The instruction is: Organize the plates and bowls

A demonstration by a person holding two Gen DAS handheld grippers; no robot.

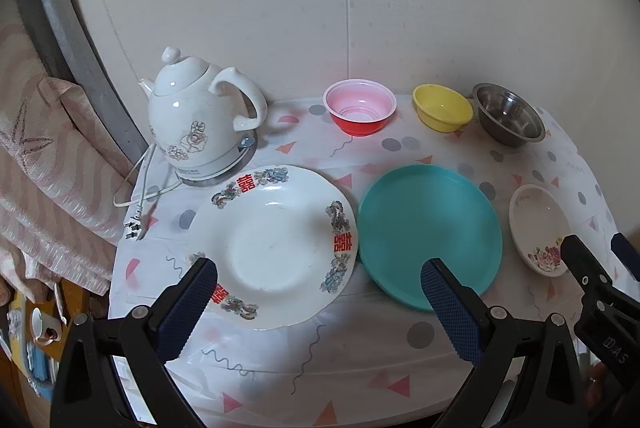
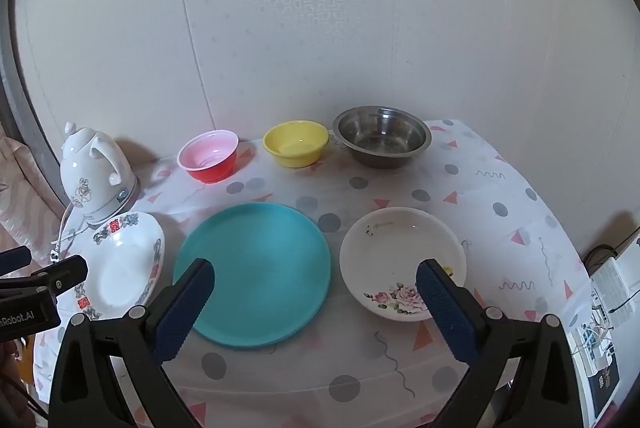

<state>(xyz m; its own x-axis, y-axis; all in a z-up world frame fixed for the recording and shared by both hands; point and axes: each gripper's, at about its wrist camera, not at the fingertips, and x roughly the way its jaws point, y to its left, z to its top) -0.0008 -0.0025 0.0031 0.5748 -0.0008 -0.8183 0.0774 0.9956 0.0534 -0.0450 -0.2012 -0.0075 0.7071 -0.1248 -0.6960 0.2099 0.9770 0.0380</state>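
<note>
Your two grippers hover over a desk [image 2: 500, 183] laid with a patterned cloth, dishes set out in two rows against a pale wall.

At far left, a white kettle [image 1: 196, 123] stands on its base, its cord and plug [image 1: 134, 228] trailing toward the desk's left edge. Just in front of it sits the white plate [image 1: 276, 244], rimmed with red characters and dragon motifs. Your left gripper [image 1: 320, 312] hangs above this plate's near side with its blue-padded fingers [image 1: 188, 308] spread wide and nothing between them.

Next comes the teal plate [image 2: 256, 272], close beside the white plate; whether the rims touch cannot be told. To its right lies the small dish [image 2: 400, 260], white with pink roses on its near rim. Your right gripper [image 2: 314, 308] is poised over the gap between the teal plate and that dish, its fingers likewise set wide apart and empty.

Along the back row, left to right: a red bowl [image 2: 210, 157] with a pink inside, a yellow bowl [image 2: 296, 143] and a steel bowl [image 2: 382, 137]. The red bowl stands apart, while the yellow and steel bowls sit just beside each other. All three stand upright near the wall.
</note>
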